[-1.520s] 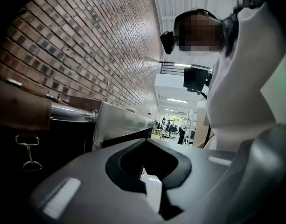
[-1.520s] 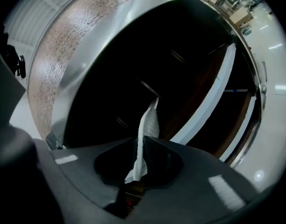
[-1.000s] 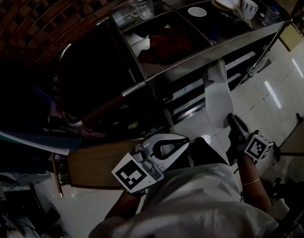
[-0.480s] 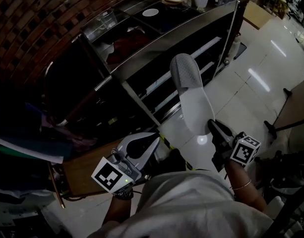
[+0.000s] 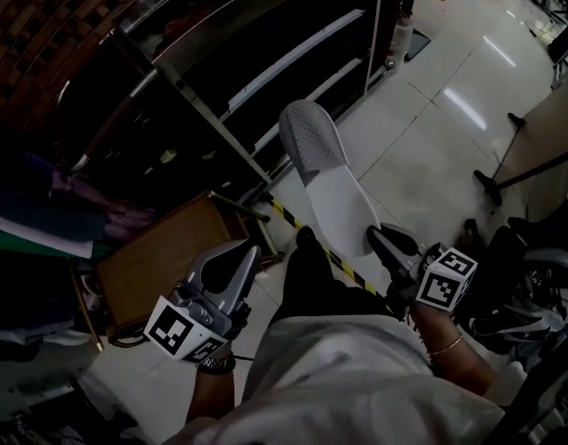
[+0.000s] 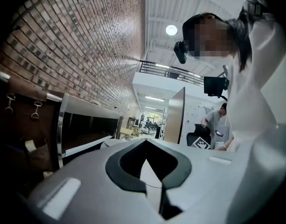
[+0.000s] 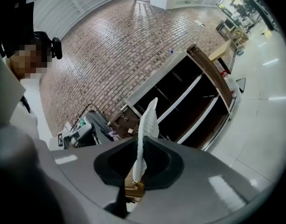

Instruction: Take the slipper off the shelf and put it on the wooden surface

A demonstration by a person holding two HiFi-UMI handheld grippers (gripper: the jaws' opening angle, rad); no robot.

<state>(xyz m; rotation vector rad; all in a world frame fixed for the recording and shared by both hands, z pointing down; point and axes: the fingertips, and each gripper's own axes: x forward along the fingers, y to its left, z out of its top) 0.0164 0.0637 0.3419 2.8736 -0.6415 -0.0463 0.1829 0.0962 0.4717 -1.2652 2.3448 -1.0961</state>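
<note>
Slipper: a white slipper [image 5: 330,179] is held in the air over the tiled floor [image 5: 432,128], clear of the shelf [image 5: 265,35] and well apart from the wooden surface [image 5: 158,267].
Slipper look: a grey-white textured upper is seen over the toe, with a smooth pale insole behind it; the toe is pointed away from the person, toward the shelf, and the heel end is turned toward the body.
Slipper edge-on: in the right gripper view it is shown as a thin white blade standing upright between the pads.
Right gripper pose: the right gripper [image 5: 381,239] is held out in front of the body at the right, its marker cube [image 5: 446,281] near the wrist, where a thin bracelet [image 5: 448,346] is worn.
Right jaws: they are drawn narrow and clamped on the heel end of the slipper, which is carried by this grip alone.
Left gripper pose: the left gripper [image 5: 246,253] is held low at the left of the body, aimed toward the near corner of the wooden surface and not touching it.
Left jaws: the tips are brought together, and nothing is seen between them in the left gripper view.
Wooden surface: a brown board is seen at the lower left, just beside the dark shelf frame.
Floor: a yellow-and-black striped tape [image 5: 311,239] is laid across the tiles below the slipper.
</note>
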